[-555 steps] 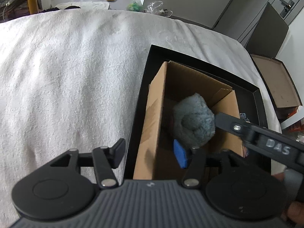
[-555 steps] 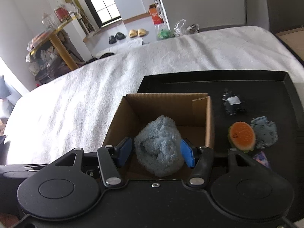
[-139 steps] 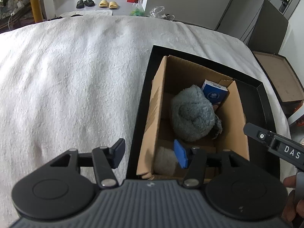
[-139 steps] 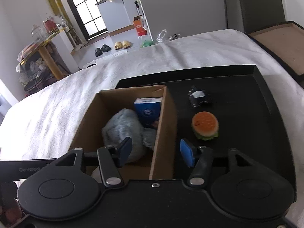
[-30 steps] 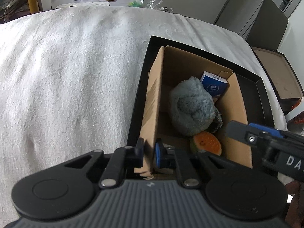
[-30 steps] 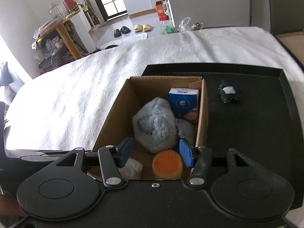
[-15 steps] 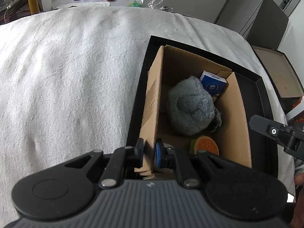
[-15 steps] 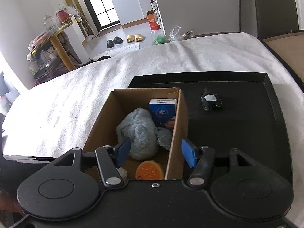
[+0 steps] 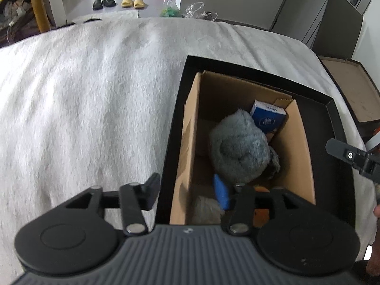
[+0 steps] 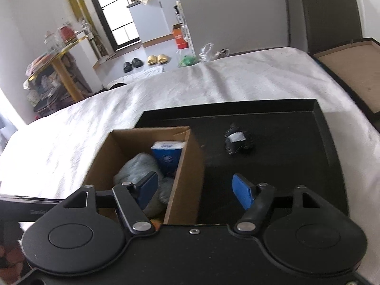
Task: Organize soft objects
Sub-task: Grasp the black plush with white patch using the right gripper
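Left tongs (image 9: 186, 190) reopened, black toy (image 10: 237, 141) right-view only

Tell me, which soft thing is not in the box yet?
The small black one with a white patch. It lies alone on the black tray, right of the cardboard box. The fluffy grey-blue ball and blue packet are already inside.

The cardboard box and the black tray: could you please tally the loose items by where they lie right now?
In the cardboard box: 5 - grey-blue plush, blue tissue pack, small grey plush, orange toy (mostly hidden), pale fuzzy item.
On the black tray, outside the box: 1 - small dark item.
Total: 6.
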`<state>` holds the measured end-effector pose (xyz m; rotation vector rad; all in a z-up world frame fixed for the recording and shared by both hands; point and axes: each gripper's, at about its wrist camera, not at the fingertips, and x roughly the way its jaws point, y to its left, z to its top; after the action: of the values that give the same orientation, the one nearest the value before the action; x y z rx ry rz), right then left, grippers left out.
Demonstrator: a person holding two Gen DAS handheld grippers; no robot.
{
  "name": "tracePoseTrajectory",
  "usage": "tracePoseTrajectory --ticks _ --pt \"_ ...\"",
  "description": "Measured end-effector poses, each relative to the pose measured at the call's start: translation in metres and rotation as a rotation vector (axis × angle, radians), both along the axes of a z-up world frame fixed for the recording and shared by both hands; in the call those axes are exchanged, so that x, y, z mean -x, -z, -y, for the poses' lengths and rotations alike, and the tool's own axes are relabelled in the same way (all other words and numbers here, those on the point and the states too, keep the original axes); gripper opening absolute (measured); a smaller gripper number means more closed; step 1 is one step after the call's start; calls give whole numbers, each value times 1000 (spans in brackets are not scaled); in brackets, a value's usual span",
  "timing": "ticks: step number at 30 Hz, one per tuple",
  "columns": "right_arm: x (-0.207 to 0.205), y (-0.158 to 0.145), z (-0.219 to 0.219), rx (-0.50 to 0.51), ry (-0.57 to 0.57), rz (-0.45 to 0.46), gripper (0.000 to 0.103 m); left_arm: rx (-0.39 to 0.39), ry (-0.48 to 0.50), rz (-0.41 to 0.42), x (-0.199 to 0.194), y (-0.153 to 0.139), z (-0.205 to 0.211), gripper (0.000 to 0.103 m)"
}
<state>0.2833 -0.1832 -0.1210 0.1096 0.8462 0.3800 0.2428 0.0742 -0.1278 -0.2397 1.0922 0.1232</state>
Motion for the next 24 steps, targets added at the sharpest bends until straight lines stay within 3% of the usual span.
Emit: tracePoseTrajectory --ticks 15,24 --pt "-81 51 26 33 94 -27 69 -105 6 -13 -61 1 13 57" --pt "-112 88 30 -50 75 -32 69 -159 -7 -45 -96 11 16 57"
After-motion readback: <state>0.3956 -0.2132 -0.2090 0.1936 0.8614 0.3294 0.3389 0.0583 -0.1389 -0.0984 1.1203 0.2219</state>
